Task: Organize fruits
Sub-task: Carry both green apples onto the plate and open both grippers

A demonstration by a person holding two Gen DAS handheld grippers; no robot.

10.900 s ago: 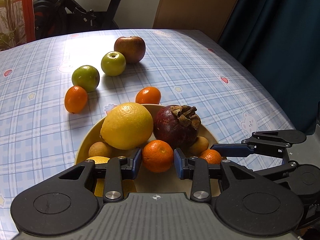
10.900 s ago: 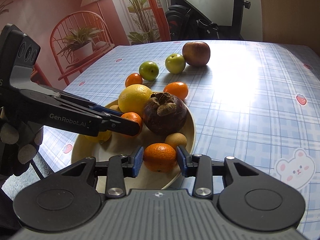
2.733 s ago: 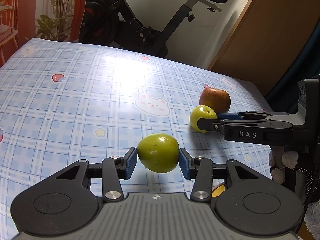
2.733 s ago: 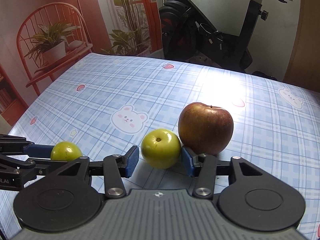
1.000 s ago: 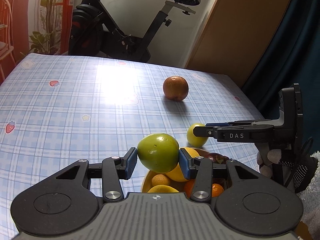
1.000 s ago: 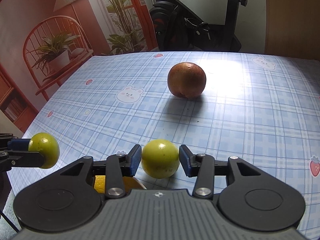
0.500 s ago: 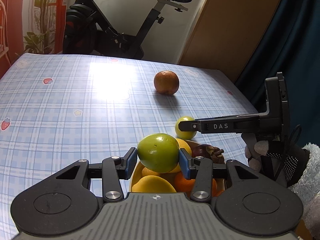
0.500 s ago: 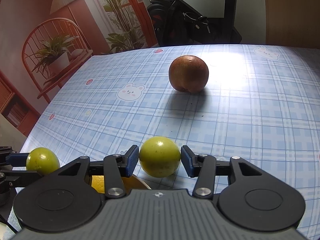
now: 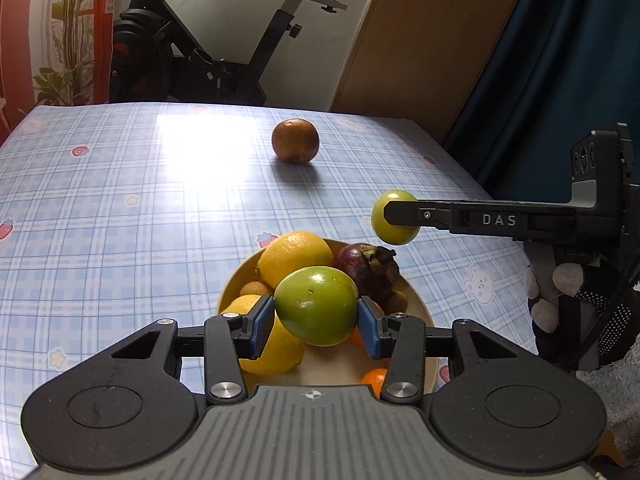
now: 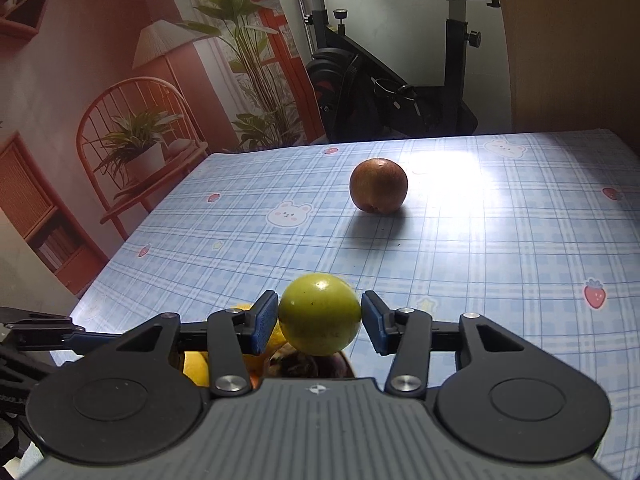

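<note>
Fruits are shown partly gathered in a yellow bowl [image 9: 416,300] set near the near edge of the bench [image 9: 120,208], which is covered with a blue checked cloth. Inside the bowl, a large yellow citrus [image 9: 294,252], a dark purple mangosteen [image 9: 370,266], a second yellow fruit [image 9: 272,354], small brown fruits and orange mandarins [image 9: 370,378] are seen.

A green apple [image 9: 316,306] is clamped between the blue pads of the left tool [image 9: 316,320] and is held in the air directly above the bowl.

A second, yellow-green apple [image 10: 320,314] is gripped by the right tool [image 10: 320,324]; both pads are seen against its sides. In the left wrist view this apple [image 9: 394,218] is held clear of the bench, just beyond the bowl's far right rim. The right tool is carried by a gloved hand [image 9: 580,312].

A red-brown apple [image 9: 295,141] is left alone on the bench, well apart from the bowl, toward the far edge, beside a bright patch of reflected light.

An exercise bike [image 9: 224,52] is visible beyond the far edge of the bench.
</note>
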